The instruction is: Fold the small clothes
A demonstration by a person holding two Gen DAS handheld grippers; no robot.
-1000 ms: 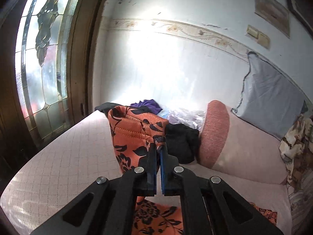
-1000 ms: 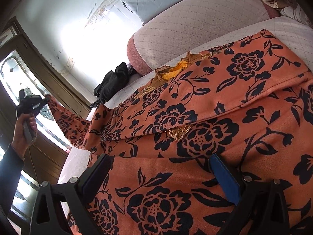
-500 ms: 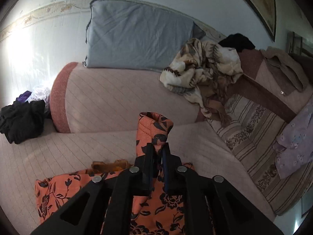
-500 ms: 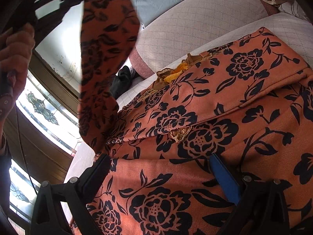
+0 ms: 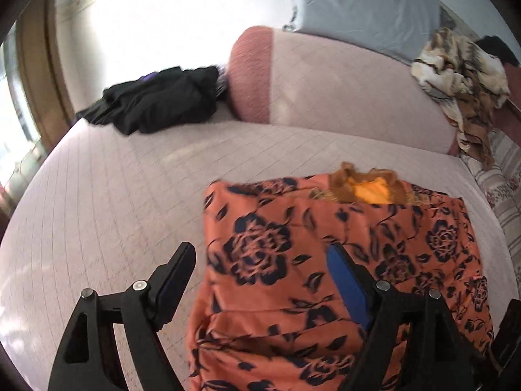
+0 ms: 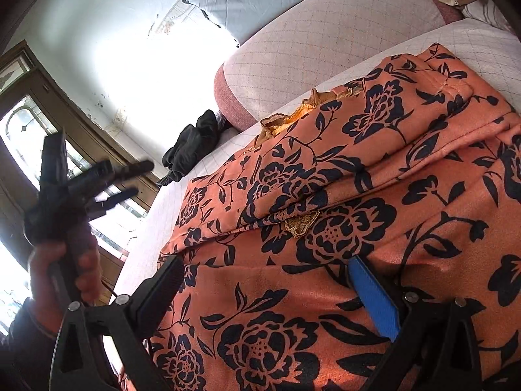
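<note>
The left gripper (image 5: 260, 257) hovered above the orange floral garment (image 5: 342, 260) with its jaws wide apart and nothing between them; the blue-padded finger (image 5: 346, 286) showed over the cloth and the other over bare bed (image 5: 97, 211). The right gripper (image 6: 263, 280) also had its jaws spread wide, low over the garment; whether its tips touched the fabric could not be told. Half a second earlier the left jaws had been clamped on a lifted sleeve; that sleeve now lay folded across the garment's body. In the right wrist view the left gripper (image 6: 88, 182), held in the left hand (image 6: 62, 273), hung in the air at 9 o'clock of the garment. The garment lay flat on the quilted bed, collar toward 12 o'clock near the pink bolster (image 5: 325, 88). Open bed stretched from 9 to 11 o'clock, up to a heap of black clothes (image 5: 156, 101).
</note>
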